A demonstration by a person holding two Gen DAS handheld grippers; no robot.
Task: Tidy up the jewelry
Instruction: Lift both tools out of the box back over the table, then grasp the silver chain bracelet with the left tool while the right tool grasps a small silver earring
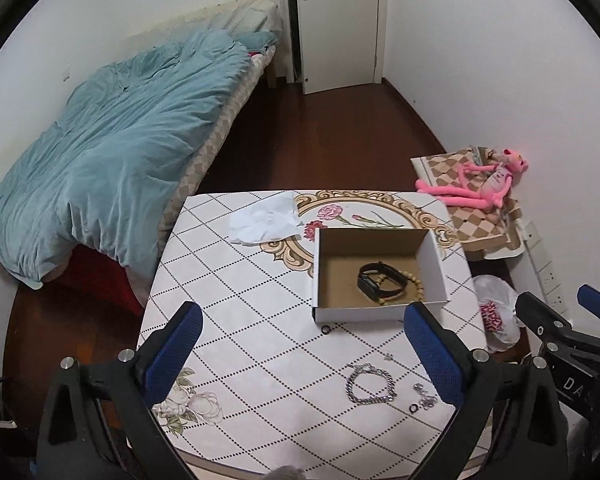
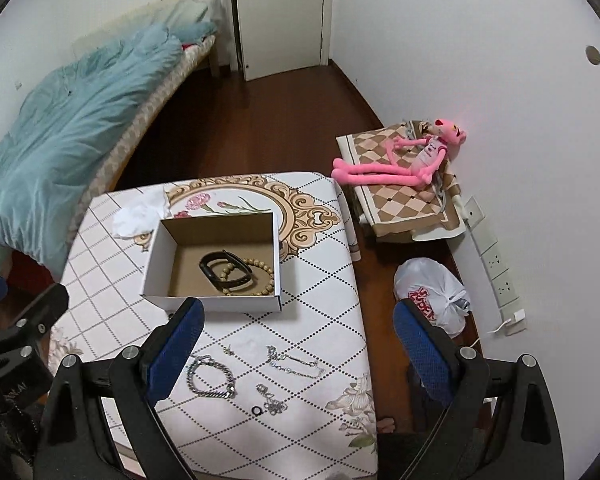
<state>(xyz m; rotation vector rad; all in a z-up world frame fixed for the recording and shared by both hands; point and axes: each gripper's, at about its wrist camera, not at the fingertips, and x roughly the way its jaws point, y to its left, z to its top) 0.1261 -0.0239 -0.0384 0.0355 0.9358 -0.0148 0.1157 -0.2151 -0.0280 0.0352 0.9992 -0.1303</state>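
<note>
Below my cameras, a patterned bench carries an open cardboard box and crumpled white paper. Nearer me lie a silver chain bracelet, finer chains and a small black ring.

Open cardboard box holding black watch, silver chains nearby, right tongs spread wide

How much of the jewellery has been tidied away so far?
Partly done. The open cardboard box already holds a black wristband and a tan beaded bracelet. Nothing is in hand: the left gripper and right gripper are both open and empty. Left on the patterned table: a chunky silver chain bracelet, a thin silver chain, small silver pieces and black rings.
</note>
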